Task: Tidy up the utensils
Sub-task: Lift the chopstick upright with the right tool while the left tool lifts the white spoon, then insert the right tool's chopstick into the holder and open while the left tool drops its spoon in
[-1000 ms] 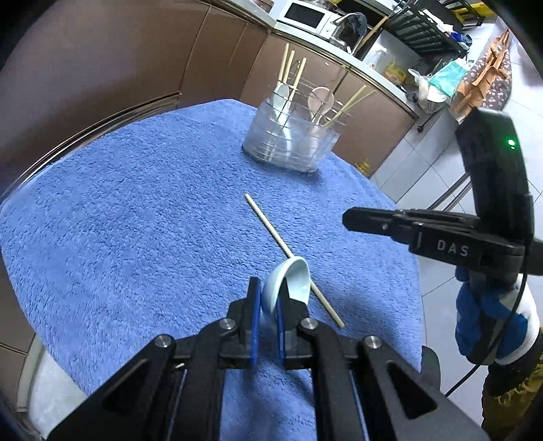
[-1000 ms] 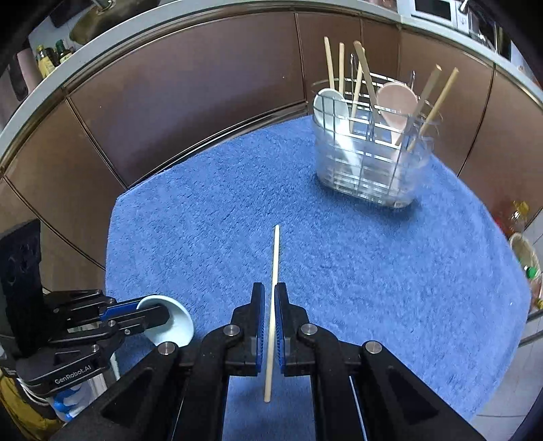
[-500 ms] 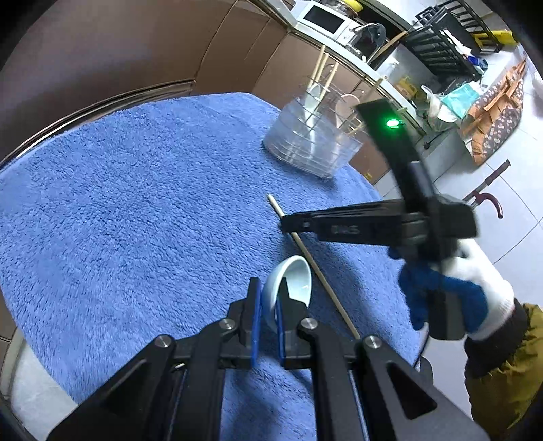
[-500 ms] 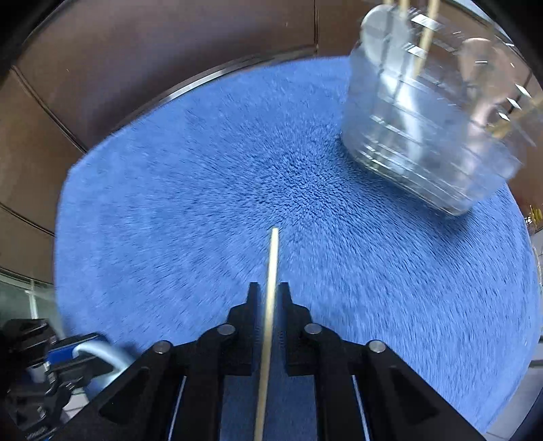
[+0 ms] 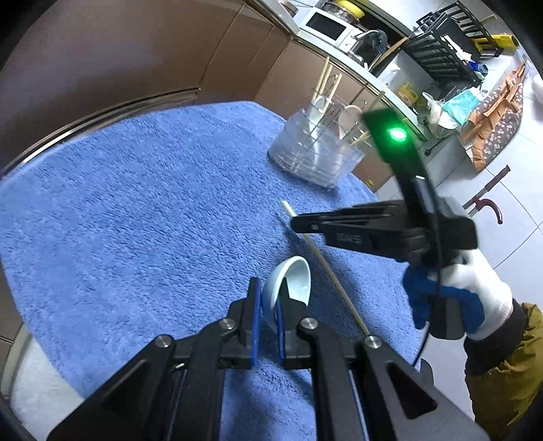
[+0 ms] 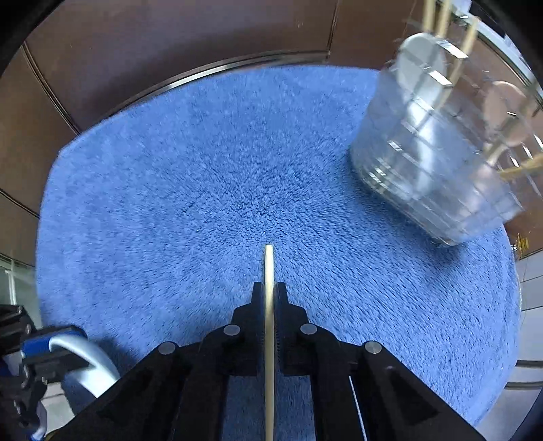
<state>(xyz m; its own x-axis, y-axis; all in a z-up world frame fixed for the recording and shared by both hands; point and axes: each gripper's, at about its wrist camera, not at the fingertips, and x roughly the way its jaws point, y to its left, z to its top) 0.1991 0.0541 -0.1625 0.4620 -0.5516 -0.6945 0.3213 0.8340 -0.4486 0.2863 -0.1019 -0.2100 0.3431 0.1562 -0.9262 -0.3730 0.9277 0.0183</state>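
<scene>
My left gripper (image 5: 268, 288) is shut on a pale blue ceramic spoon (image 5: 292, 278), held just above the blue towel. My right gripper (image 6: 268, 288) is shut on a wooden chopstick (image 6: 268, 271) that runs forward between its fingers; it also shows in the left wrist view (image 5: 325, 268), with the right gripper (image 5: 298, 224) over it. A clear utensil holder (image 5: 315, 156) with chopsticks and spoons stands at the far side; in the right wrist view it (image 6: 437, 163) is at the upper right. The left gripper with the spoon (image 6: 88, 363) shows at the lower left.
A blue towel (image 5: 135, 210) covers the round table. Brown cabinets stand behind it. A counter with a microwave (image 5: 325, 23) and a black rack lies at the far right. The tiled floor drops off past the table's right edge.
My right gripper has moved forward and down over the towel with the chopstick, closer to the holder. The left gripper has stayed shut on the spoon and turned a little.
</scene>
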